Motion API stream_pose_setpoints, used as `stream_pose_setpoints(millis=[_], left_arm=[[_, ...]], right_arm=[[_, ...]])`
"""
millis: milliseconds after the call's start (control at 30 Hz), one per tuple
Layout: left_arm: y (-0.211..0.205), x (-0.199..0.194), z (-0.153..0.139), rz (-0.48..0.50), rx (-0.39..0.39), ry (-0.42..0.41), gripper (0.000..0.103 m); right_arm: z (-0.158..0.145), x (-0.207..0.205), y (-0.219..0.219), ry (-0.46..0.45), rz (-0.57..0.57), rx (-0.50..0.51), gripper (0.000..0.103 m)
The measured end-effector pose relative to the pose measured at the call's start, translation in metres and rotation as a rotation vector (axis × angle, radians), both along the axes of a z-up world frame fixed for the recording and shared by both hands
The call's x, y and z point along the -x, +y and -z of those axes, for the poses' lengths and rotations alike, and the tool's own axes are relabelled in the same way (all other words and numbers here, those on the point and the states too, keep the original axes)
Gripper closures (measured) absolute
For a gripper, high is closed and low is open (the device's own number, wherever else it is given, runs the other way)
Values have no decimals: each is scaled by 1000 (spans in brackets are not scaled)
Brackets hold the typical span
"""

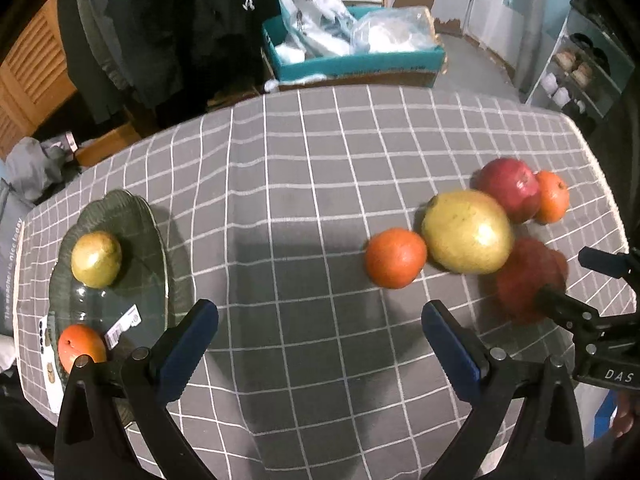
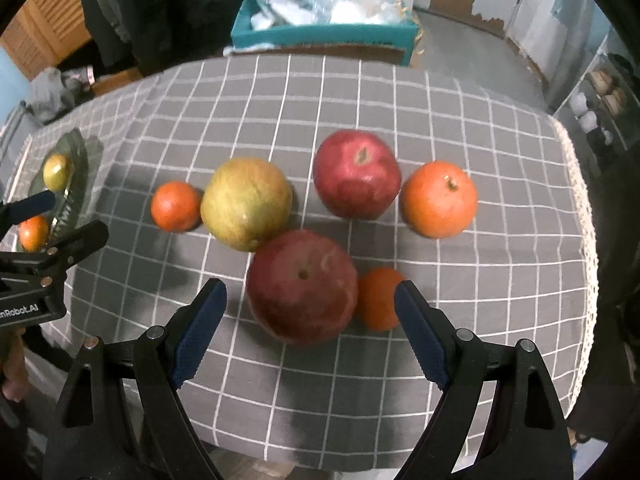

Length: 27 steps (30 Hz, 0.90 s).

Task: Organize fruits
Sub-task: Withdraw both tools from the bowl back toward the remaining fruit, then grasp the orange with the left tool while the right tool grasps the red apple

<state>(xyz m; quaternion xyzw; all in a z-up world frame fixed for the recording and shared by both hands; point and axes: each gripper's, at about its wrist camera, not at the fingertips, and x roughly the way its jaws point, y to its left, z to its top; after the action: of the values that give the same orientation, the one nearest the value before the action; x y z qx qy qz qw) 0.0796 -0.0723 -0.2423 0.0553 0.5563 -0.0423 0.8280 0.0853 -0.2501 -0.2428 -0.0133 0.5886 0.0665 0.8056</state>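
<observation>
A dark glass plate at the table's left holds a small yellow-green fruit and an orange. On the cloth to the right lie a yellow-green apple, a small orange, a red apple, a larger orange, a near red apple and a small orange beside it. My right gripper is open, its jaws on either side of the near red apple. My left gripper is open and empty over bare cloth beside the plate.
The table carries a grey checked cloth with a lace edge on the right. A teal box with plastic bags stands beyond the far edge. Shelves stand at the far right, dark clothing at the far left.
</observation>
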Motion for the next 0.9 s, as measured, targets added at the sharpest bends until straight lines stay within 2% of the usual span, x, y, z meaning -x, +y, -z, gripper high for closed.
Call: stream_pose_setpoints(millis=[233, 633, 667, 700, 833, 900], left_arm=[[-4, -1, 11, 14, -24, 24, 0], [-13, -11, 24, 36, -23, 48, 0], [-13, -13, 25, 36, -15, 50, 0], [-13, -14, 26, 35, -5, 54, 0], [-17, -19, 30, 42, 9, 66, 0], [-20, -22, 31, 51, 8, 65, 0]], right_arm=[[26, -6, 10, 48, -45, 47, 17], [45, -4, 40, -2, -177, 251, 19], [45, -2, 42, -4, -194, 253, 26], [45, -1, 43, -2, -199, 245, 27], [43, 1, 40, -3, -187, 232, 28], [40, 0, 32, 0, -155, 182, 28]])
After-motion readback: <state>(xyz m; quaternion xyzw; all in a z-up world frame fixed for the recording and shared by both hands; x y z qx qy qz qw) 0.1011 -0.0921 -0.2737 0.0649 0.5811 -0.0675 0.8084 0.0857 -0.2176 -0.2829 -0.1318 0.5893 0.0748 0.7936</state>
